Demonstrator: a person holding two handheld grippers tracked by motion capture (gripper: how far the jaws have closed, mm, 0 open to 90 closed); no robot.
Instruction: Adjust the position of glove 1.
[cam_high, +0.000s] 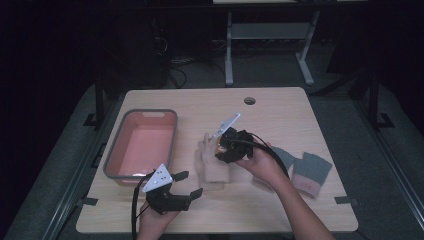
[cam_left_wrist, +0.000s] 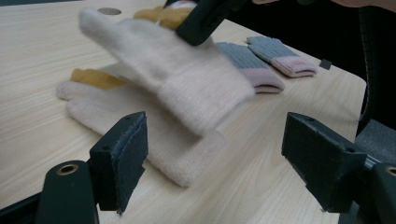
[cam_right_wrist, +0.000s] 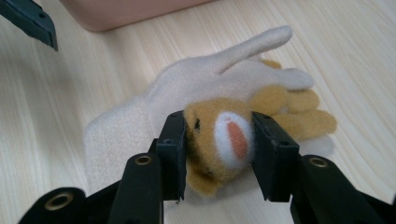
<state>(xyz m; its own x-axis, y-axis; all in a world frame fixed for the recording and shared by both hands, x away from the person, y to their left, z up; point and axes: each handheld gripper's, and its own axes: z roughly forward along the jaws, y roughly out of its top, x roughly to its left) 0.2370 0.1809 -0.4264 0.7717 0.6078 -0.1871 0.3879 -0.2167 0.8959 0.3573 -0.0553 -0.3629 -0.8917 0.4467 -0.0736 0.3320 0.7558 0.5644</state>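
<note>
The right gripper (cam_right_wrist: 217, 154) is pinching a cream knitted glove with a fuzzy yellow animal face and yellow fingers (cam_right_wrist: 224, 140), its two black jaws pressing on either side of the white-and-orange muzzle. In the left gripper view this glove (cam_left_wrist: 187, 70) is hanging lifted and blurred above a second cream knitted glove with a yellow finger (cam_left_wrist: 154, 135), which is lying flat on the light wooden table (cam_left_wrist: 46, 56).

The left gripper (cam_left_wrist: 215, 158) is standing with its jaws spread wide and nothing between them, the flat glove lying just beyond its pads. In the high view the left gripper (cam_high: 187, 184) is hovering near the front edge of the table (cam_high: 280, 210), left of the middle, with a hand (cam_high: 152, 222) holding it from below. The right gripper (cam_high: 225, 145) is sitting over the middle of the table, gripped by the other hand (cam_high: 262, 162), and the cream gloves (cam_high: 212, 167) are lying just under and in front of it.

A pair of grey knitted gloves with pink cuffs (cam_high: 305, 170) is lying toward the table's right edge, just beside the right hand. A pink rectangular plastic bin with a grey rim (cam_high: 142, 142) is resting along the left edge. A round cable hole (cam_high: 249, 101) is showing near the far edge.
</note>
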